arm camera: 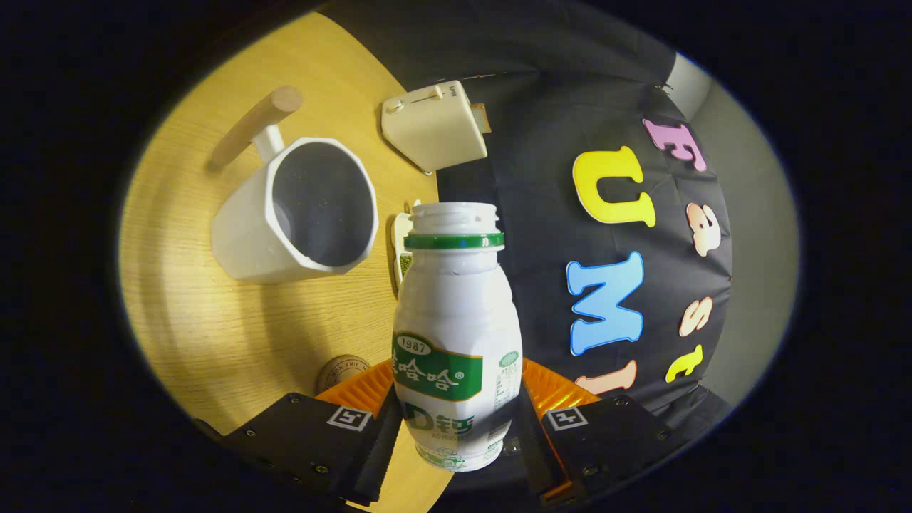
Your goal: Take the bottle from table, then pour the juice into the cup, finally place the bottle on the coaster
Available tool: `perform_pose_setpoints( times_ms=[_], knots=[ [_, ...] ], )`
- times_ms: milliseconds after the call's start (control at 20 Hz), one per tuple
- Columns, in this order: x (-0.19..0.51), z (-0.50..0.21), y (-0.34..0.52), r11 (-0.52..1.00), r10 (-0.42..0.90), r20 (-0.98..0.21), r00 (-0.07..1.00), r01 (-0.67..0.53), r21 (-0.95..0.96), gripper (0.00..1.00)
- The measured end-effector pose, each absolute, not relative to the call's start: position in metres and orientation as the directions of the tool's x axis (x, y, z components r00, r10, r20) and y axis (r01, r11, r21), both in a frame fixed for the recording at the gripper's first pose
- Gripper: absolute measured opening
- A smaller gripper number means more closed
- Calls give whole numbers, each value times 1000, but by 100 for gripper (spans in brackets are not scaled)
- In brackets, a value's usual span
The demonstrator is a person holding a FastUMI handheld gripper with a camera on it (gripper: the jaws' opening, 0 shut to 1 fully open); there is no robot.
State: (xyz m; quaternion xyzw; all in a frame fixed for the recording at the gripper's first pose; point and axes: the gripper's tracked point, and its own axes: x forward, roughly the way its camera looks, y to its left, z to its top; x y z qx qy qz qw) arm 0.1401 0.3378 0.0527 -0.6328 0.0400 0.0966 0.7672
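Though pouring and coaster placement remain, the hand-held gripper (457, 420) is closed on the uncapped white plastic bottle with green label (456, 320), lifted beside the white faceted cup (296, 210) on the wooden tabletop (214, 320).

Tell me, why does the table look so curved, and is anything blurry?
Gripper view: the fisheye lens bends the wooden table into an arc; the gripper shut on the bottle is sharp, as is the white cup; light fades toward the rim.
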Motion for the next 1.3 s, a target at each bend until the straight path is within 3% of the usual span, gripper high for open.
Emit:
perform_pose_setpoints(
  times_ms=[400, 650, 1300],
  knots=[
    [136, 62, 322, 561, 125, -127, 984, -176, -809, 74],
    [135, 60, 311, 780, 154, -107, 982, -187, -597, 74],
    [155, 35, 311, 946, 260, -150, 954, -283, -156, 74]
  ],
)
